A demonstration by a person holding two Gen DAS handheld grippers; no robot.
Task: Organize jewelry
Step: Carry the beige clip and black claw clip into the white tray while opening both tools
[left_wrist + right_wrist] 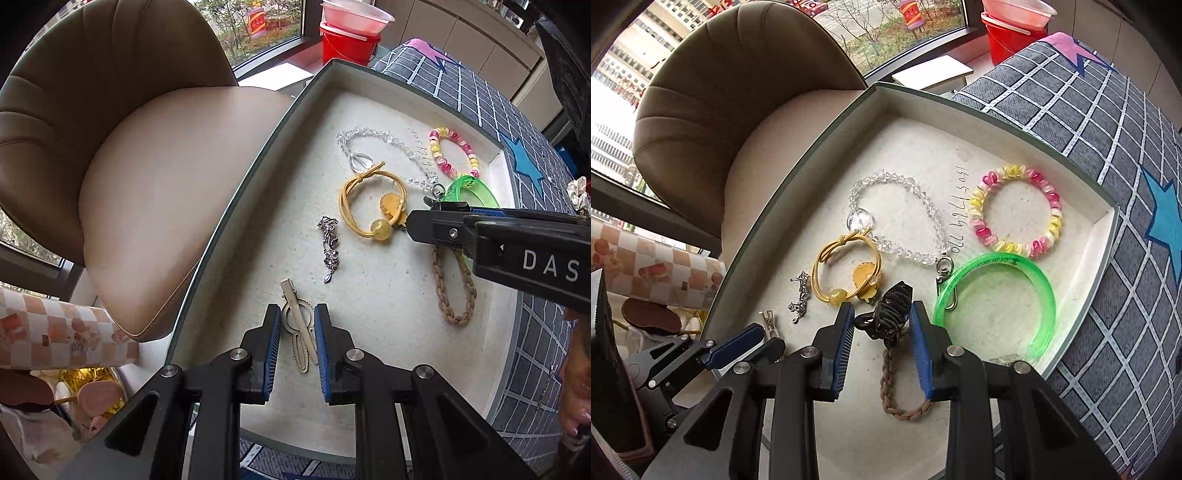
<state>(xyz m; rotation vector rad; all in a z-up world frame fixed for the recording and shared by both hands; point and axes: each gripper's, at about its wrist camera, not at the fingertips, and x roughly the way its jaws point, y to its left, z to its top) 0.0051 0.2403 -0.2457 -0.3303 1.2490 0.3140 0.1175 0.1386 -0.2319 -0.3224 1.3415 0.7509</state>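
Inside the shallow tray (1106, 236), the left gripper (298, 312) has its jaws narrowed around a beige hair clip (301, 325), both pads touching its edges. The right gripper (882, 314) grips a black claw clip (888, 314) (its teeth point upward) just above a braided tan hair tie (886, 384). Nearby lie a green bangle (1043, 284), a pink-and-yellow spiral bracelet (1052, 206), a crystal bead strand (923, 206), a yellow hair elastic (818, 273) and a small silver charm (801, 295).

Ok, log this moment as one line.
left gripper: shut on hair clip | right gripper: shut on claw clip | both over tray
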